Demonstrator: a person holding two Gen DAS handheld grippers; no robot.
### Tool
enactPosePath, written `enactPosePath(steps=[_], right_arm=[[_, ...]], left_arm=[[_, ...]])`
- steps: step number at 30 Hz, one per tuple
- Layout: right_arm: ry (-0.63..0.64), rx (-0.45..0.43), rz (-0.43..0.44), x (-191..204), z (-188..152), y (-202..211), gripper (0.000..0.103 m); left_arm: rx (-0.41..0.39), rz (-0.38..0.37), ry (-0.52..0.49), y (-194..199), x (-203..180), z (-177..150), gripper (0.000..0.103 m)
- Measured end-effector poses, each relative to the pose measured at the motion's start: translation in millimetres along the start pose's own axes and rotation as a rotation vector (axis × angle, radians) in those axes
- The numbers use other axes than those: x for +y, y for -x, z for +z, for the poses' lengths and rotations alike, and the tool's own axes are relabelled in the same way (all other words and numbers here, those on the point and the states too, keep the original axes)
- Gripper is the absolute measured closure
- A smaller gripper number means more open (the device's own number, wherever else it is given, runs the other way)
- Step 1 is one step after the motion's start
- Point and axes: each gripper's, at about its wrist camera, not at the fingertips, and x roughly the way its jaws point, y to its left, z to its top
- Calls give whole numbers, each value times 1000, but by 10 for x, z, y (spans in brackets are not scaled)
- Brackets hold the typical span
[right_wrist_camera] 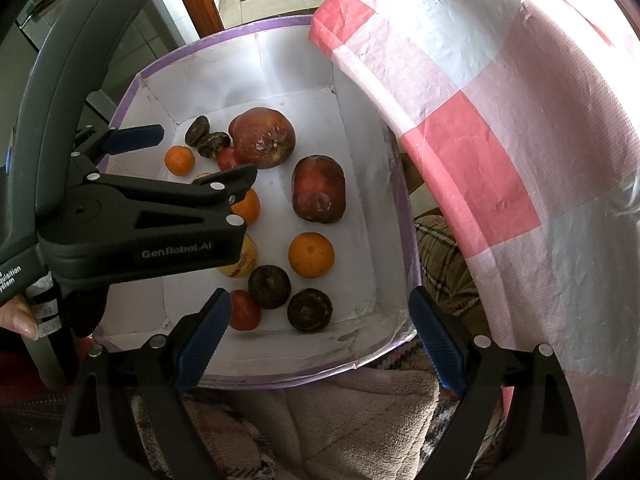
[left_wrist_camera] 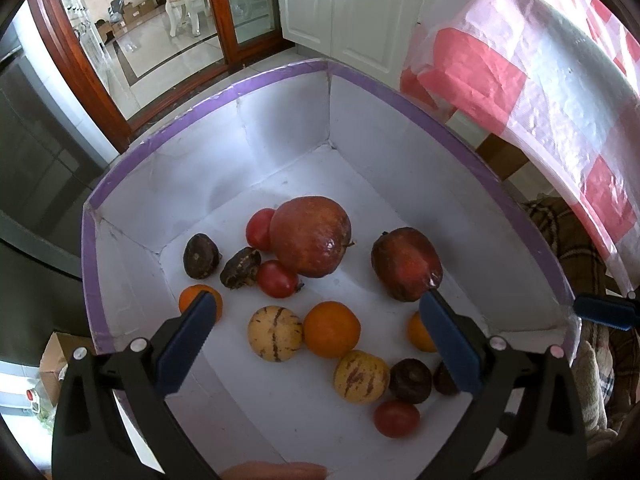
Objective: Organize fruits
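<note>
We count in the box [left_wrist_camera: 280, 76]: two pomegranates [left_wrist_camera: 312, 236], three oranges [left_wrist_camera: 331, 329], three tomatoes [left_wrist_camera: 277, 278], two striped melons [left_wrist_camera: 275, 333], four dark fruits [left_wrist_camera: 200, 255]. Left gripper [left_wrist_camera: 316, 336] and right gripper [right_wrist_camera: 320, 336]: fingers released, grasping nothing.

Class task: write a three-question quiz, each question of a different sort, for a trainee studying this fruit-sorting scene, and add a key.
1. True or false: the left gripper has its jaws shut.
2. How many yellow striped fruits lie in the box? A one, B two, C four.
3. What colour is the box's rim?

Key: 1 false, the jaws stand open with nothing held; 2 B; 3 purple.
</note>
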Motion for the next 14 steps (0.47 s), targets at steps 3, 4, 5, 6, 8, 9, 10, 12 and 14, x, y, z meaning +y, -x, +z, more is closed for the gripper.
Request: enactPosePath(steps=[3, 4, 5, 6, 8, 9, 10, 12, 14], right_arm=[[0, 0, 1, -1, -3, 1, 16], [0, 0, 1, 0, -7, 1, 16], [1, 0, 1, -4, -7, 0, 16], [1, 0, 2, -4, -10, 1, 16], [0, 0, 3, -4, -16, -2, 16], [2, 0, 2, -3, -20, -2, 16], [3, 1, 1, 3, -25, -2, 16], [2, 0, 3, -5, -28, 1, 16], [2, 0, 3, -7, -28, 4, 16]], left_arm=[[1, 6, 2, -5, 23, 16, 1], [1, 9, 4, -7, 33, 20, 1], [3, 5, 7, -10, 37, 19, 1], [7, 2, 9, -15, 39, 19, 1], [10, 2, 8, -29, 56, 28, 1], [13, 2, 7, -30, 63, 36, 1], [15, 0, 7, -31, 71, 42, 1], [16, 2, 1, -21, 72, 46, 1], [17, 10, 2, -15, 97, 54, 1]])
